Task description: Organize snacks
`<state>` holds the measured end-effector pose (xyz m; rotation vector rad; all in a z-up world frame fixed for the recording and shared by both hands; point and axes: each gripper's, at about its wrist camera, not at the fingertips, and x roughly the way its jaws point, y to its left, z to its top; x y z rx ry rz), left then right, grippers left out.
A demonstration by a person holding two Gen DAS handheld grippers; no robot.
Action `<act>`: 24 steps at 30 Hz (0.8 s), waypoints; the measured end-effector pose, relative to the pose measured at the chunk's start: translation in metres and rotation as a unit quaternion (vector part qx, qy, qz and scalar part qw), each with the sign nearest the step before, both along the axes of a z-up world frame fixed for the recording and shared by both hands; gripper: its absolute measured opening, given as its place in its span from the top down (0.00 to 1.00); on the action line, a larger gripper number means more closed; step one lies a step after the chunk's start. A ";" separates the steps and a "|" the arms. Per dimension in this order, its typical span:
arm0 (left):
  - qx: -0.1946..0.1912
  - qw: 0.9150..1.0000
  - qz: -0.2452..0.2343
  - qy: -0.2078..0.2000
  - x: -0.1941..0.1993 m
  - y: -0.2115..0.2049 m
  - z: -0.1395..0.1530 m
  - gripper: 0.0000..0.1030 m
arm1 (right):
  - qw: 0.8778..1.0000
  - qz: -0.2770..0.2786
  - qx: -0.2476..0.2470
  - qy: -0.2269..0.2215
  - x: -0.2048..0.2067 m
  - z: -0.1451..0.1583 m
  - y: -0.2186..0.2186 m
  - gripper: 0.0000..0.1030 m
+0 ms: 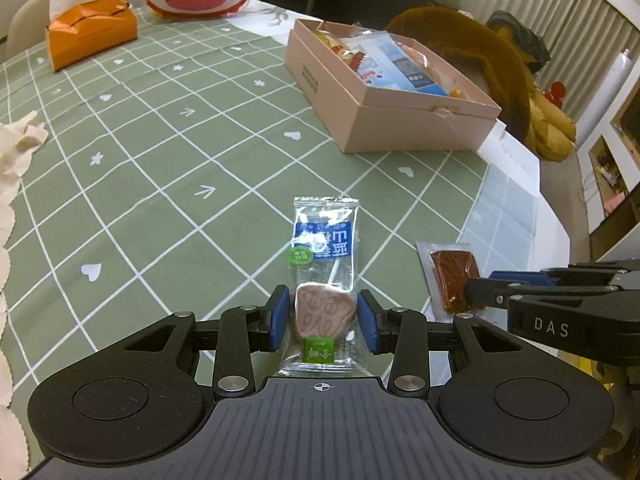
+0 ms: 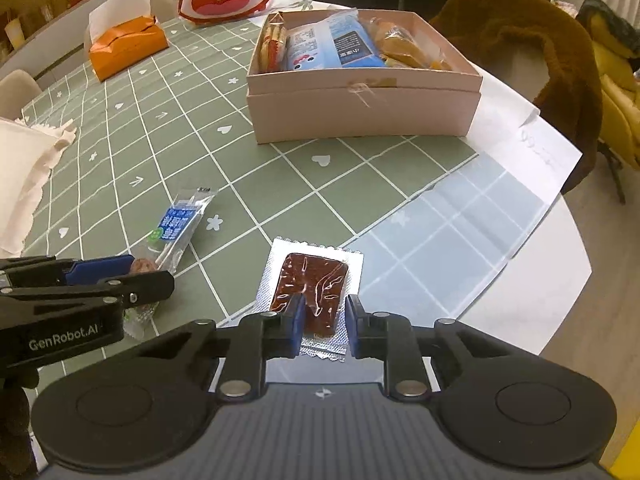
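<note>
Low in the left wrist view, the left hand-held gripper [image 1: 323, 317] straddles the lollipop packet [image 1: 323, 276] lying on the bench [image 1: 160, 152], pads just beside it, not clenched. The right hand-held gripper [image 2: 322, 322] brackets the brown snack sachet [image 2: 310, 286] likewise, unclosed. The pink box [image 2: 360, 108] of snacks sits upper centre.
</note>
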<state>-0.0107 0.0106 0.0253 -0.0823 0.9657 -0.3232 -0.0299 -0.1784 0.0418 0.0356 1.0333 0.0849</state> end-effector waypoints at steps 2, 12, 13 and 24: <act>0.000 1.000 0.003 0.004 -0.001 -0.002 0.000 0.59 | 1.000 0.008 -0.001 -0.001 0.003 0.000 -0.001 0.80; 0.004 1.000 0.008 0.008 0.003 -0.018 0.001 0.59 | 0.999 0.047 0.004 0.002 0.014 0.000 -0.006 0.79; 0.005 1.000 0.008 0.008 0.004 -0.020 0.001 0.59 | 0.999 0.051 0.004 0.002 0.013 0.000 -0.008 0.78; 0.015 1.000 0.016 0.003 0.006 -0.037 0.001 0.59 | 0.999 0.051 0.016 -0.003 0.006 -0.005 -0.028 0.49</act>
